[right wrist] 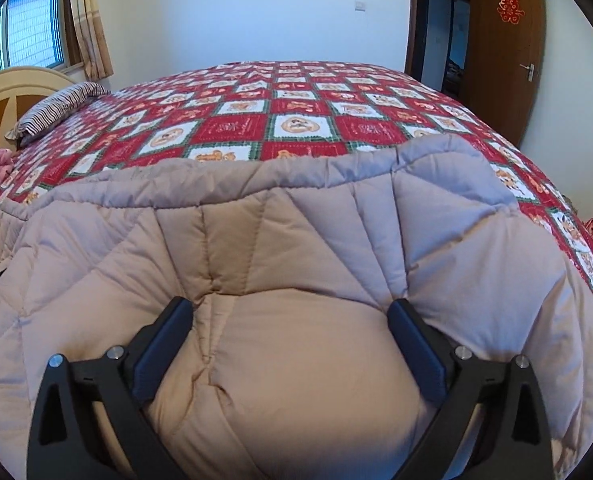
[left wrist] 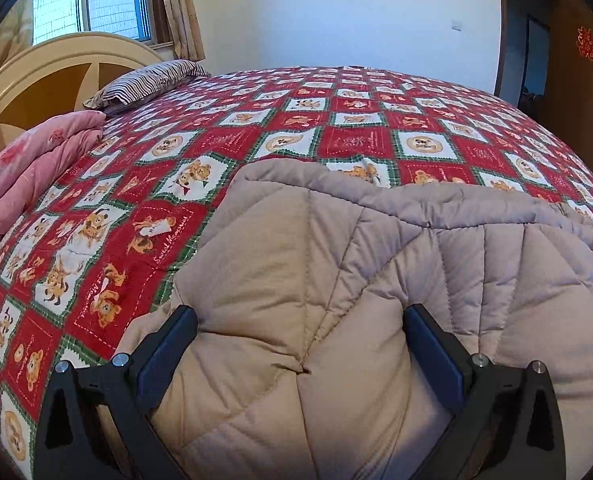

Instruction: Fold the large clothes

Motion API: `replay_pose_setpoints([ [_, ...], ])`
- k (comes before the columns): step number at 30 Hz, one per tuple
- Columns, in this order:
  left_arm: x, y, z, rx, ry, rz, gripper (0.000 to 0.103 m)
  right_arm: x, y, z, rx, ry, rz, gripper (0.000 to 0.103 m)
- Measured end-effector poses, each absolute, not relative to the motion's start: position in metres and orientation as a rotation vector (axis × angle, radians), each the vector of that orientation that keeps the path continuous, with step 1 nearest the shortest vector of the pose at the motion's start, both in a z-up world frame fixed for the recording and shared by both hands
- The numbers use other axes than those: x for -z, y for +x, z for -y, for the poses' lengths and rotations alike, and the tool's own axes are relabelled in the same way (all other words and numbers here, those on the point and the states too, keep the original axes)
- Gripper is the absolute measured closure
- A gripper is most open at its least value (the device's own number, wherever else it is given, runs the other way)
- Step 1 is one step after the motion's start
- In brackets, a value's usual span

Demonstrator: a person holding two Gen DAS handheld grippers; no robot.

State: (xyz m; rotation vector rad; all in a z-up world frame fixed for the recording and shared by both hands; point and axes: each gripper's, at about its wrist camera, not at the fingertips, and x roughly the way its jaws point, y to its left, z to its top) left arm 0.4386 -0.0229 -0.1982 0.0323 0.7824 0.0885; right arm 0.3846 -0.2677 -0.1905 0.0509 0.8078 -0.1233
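A thick beige quilted comforter (left wrist: 376, 264) lies bunched at the near edge of the bed, and it also fills the right wrist view (right wrist: 296, 240). My left gripper (left wrist: 300, 320) is wide open, and a puffy fold of the comforter bulges between its two dark fingers (left wrist: 176, 336). My right gripper (right wrist: 292, 312) is also wide open, with a fold of the comforter between its fingers (right wrist: 412, 332). The far hem of the comforter (right wrist: 256, 176) lies across the bed's middle.
The bed carries a red patchwork bedspread (left wrist: 296, 120) with bear prints. A striped pillow (left wrist: 152, 80) and a folded pink quilt (left wrist: 36, 168) lie at the left by the cream headboard (left wrist: 48, 68). A wooden door (right wrist: 508, 52) stands at the right.
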Motion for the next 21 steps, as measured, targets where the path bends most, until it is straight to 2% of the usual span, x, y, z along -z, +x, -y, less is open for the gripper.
replay_pose_setpoints([
  [13, 0.196, 0.439, 0.025, -0.101, 0.059, -0.788, 0.001, 0.195, 0.392, 0.262, 0.156, -0.006, -0.847, 0.002],
  [15, 0.182, 0.436, 0.021, -0.089, 0.071, -0.812, 0.001, 0.193, 0.392, 0.261, 0.160, -0.012, -0.857, 0.002],
  [18, 0.145, 0.412, 0.007, -0.064, 0.035, -0.724, 0.001, 0.173, 0.386, 0.260, 0.186, -0.014, -0.858, 0.005],
  [21, 0.118, 0.394, -0.016, -0.071, -0.008, -0.623, 0.001, 0.137, 0.373, 0.254, 0.206, 0.049, -0.726, 0.003],
])
